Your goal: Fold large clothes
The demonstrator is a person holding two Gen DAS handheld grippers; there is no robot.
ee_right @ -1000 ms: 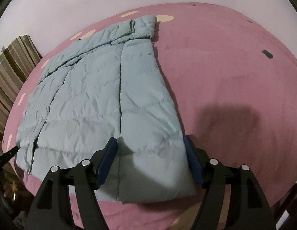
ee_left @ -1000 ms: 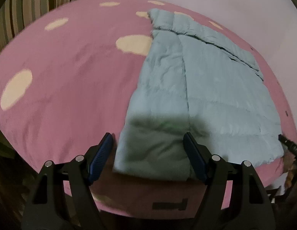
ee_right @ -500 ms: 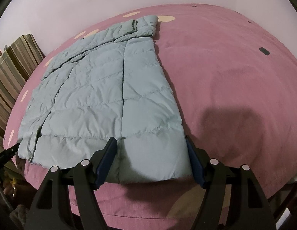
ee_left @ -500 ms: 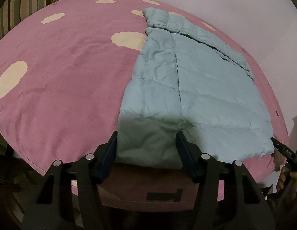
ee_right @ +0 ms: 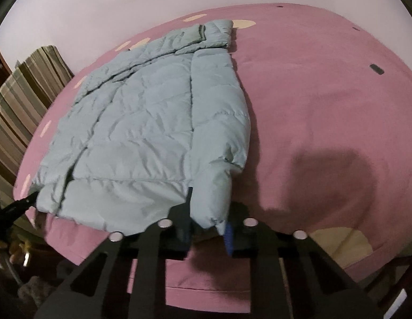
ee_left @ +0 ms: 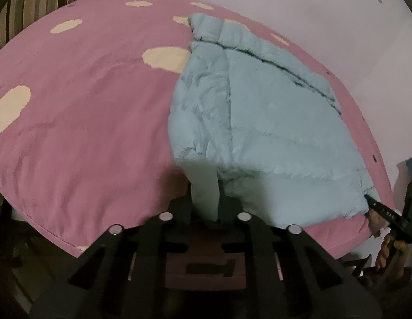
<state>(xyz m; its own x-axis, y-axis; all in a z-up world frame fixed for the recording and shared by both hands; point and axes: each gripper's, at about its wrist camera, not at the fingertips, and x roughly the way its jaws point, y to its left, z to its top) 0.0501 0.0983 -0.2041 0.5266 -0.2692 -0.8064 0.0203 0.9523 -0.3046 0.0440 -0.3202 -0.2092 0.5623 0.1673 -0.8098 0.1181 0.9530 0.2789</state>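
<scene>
1. With both grippers closing on the hem, I have the jacket [ee_left: 261,122] pinched at its two near corners: left gripper [ee_left: 206,204] grasping a bunched wad of the hem, right gripper [ee_right: 208,226] grasping the opposite corner.
2. Jacket location: light blue puffer, flat on the pink bed [ee_left: 86,122], hem at the bed's near edge, collar at its far side by the wall.
3. Risk: slick, puffy shell. Both bites look shallow, so a corner could slip out when I lift.
4. Risk: I may hold only the top layer. Then the lower layer stays on the bed and the fold goes skewed.
5. Risk: uneven lift between hands would twist the hem, and the trapped air in the fill would make the fold spring back open.
6. Hard to see: my left fingers are buried in fabric, pads not visible. On the right, only slivers of the blue pads [ee_right: 228,235] show.
7. Sleeves seem tucked in, cannot confirm. How many layers sit between the fingers cannot be told.
8. Striped fabric [ee_right: 22,101] beyond the bed's far corner is cut off; unidentified.
</scene>
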